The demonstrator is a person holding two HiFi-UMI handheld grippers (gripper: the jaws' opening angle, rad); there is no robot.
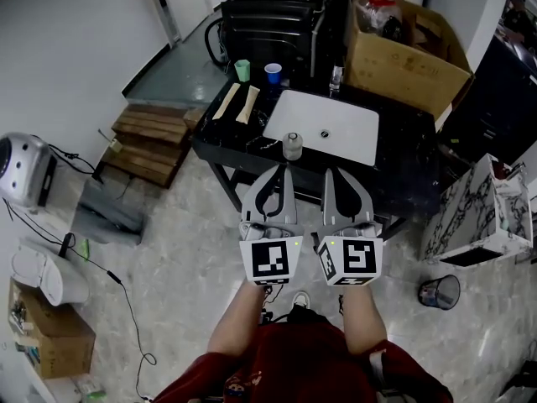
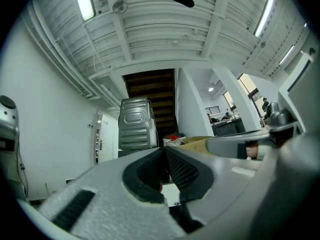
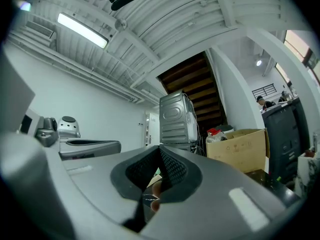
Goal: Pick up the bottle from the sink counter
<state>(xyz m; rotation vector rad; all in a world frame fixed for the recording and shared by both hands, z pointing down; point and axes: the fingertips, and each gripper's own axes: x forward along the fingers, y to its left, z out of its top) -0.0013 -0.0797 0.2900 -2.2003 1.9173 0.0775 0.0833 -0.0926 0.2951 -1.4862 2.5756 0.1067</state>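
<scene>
A small clear bottle (image 1: 292, 145) with a grey cap stands upright on the black sink counter (image 1: 226, 141), at its front edge beside the white basin (image 1: 323, 124). My left gripper (image 1: 286, 169) is shut, its tips just short of the bottle and not touching it. My right gripper (image 1: 328, 173) is shut too, a little to the bottle's right and short of the counter edge. In the left gripper view the left gripper (image 2: 165, 151) has its jaws meeting with nothing between them. The right gripper (image 3: 160, 149) looks the same in its own view. The jaws hide the bottle in both gripper views.
A green cup (image 1: 242, 70), a blue cup (image 1: 273, 73) and two pale flat pieces (image 1: 236, 103) sit on the counter's left part. The faucet (image 1: 336, 75) stands behind the basin. A cardboard box (image 1: 403, 53) is at the back right, a wooden pallet (image 1: 151, 141) at the left, a marbled box (image 1: 474, 212) and a bin (image 1: 440, 292) at the right.
</scene>
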